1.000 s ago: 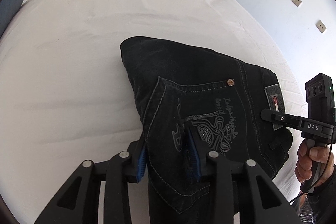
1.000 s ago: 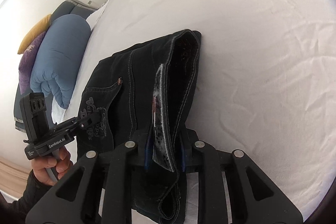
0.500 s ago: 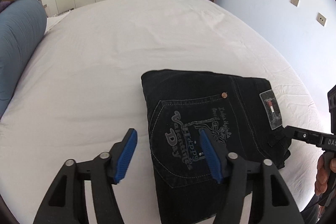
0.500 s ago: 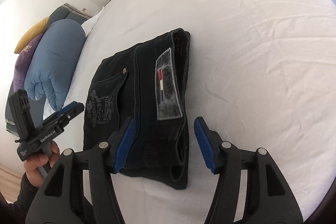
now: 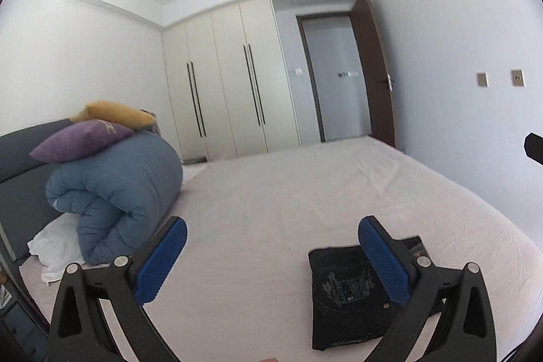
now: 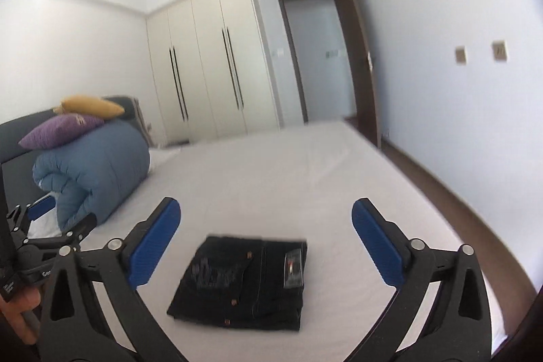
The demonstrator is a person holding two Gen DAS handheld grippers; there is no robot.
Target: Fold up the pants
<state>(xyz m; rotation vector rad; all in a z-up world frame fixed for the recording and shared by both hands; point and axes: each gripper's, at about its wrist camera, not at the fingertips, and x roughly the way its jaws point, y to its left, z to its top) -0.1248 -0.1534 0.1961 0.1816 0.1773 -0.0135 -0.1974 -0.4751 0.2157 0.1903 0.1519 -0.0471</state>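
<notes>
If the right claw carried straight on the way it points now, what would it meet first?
Nothing close, it seems. The right claw, jaws wide open, aims over the folded pants lying low on the bed, toward the wardrobe. Depth is unclear, so the far bed edge might come first.

Bed [image 6: 305, 165] with white sheet, lightly wrinkled. Folded black pants [image 6: 242, 282] lie flat near the front edge. Rolled blue duvet [image 6: 91, 172] at the headboard end, white cloth [image 5: 57, 253] tucked beside it, well apart from pants.
</notes>
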